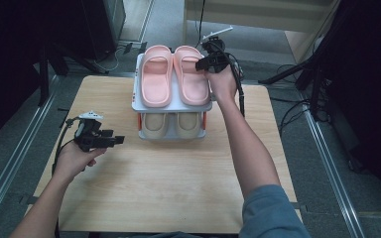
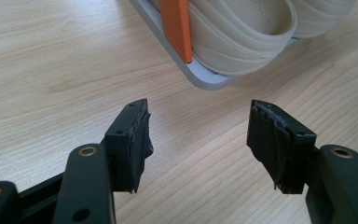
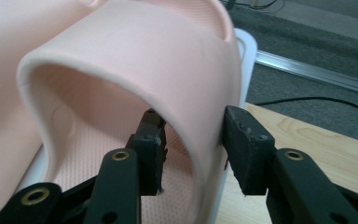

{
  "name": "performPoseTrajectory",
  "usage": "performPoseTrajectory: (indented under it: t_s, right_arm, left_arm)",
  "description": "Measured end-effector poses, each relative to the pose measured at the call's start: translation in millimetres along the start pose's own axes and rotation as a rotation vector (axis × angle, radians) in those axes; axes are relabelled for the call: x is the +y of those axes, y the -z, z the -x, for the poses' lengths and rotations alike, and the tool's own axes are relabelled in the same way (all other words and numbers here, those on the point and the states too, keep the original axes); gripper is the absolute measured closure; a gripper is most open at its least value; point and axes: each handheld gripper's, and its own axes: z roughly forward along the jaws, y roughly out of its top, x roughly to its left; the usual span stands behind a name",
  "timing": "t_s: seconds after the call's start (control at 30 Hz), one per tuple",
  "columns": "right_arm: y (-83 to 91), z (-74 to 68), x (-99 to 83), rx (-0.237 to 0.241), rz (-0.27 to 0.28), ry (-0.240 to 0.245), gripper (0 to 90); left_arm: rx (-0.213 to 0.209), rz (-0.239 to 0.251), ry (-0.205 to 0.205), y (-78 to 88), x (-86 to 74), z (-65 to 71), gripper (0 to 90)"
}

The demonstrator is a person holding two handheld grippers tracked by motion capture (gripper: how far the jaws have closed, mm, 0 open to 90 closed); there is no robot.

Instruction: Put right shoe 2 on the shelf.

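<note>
A pink foam slipper (image 1: 192, 74) is lying on the top tier of a small grey two-tier rack (image 1: 138, 103) at the far middle of a pale wooden table (image 1: 178, 178), its smooth, rounded strap arching over a finely dimpled footbed. It is sitting just beside a matching pink slipper (image 1: 156, 75), so two pink slippers are sharing the top shelf, toes pointing away from the person. On the shelf beneath, two cream slippers (image 1: 171, 124) of the same moulded, soft-looking shape are resting side by side, their ribbed straps showing in the left gripper view next to an orange upright (image 2: 177, 28) of the rack.

The right gripper (image 3: 193, 149) is straddling the outer edge of the right-hand pink slipper's strap (image 3: 135, 70), one black jaw inside the arch and the other outside it. Its jaws are standing fairly wide, and a slim gap is showing between the outer pad and the foam, so the strap is lying between them without being pinched.

The left gripper (image 2: 198, 140) is hovering low over bare wood near the table's left side, well apart from the rack, its two jaws spread wide with nothing between them. Its taped, frayed pads (image 2: 137, 140) are facing the rack's rounded grey corner.
</note>
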Motion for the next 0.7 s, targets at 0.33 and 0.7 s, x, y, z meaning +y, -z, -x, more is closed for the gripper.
performPoseTrajectory:
  t_s: [0.33,0.7]
  right_arm:
    - [13.8,-7.3,-17.5,0.095,0.062,0.02,54.4]
    - [37.0,-2.5,-32.9,0.183,0.153,0.049,53.8]
  left_arm:
    - [0.001,-0.003,-0.002,0.3,0.1,-0.1,39.0]
    - [-0.002,-0.003,-0.001,0.0,-1.0,-0.1,39.0]
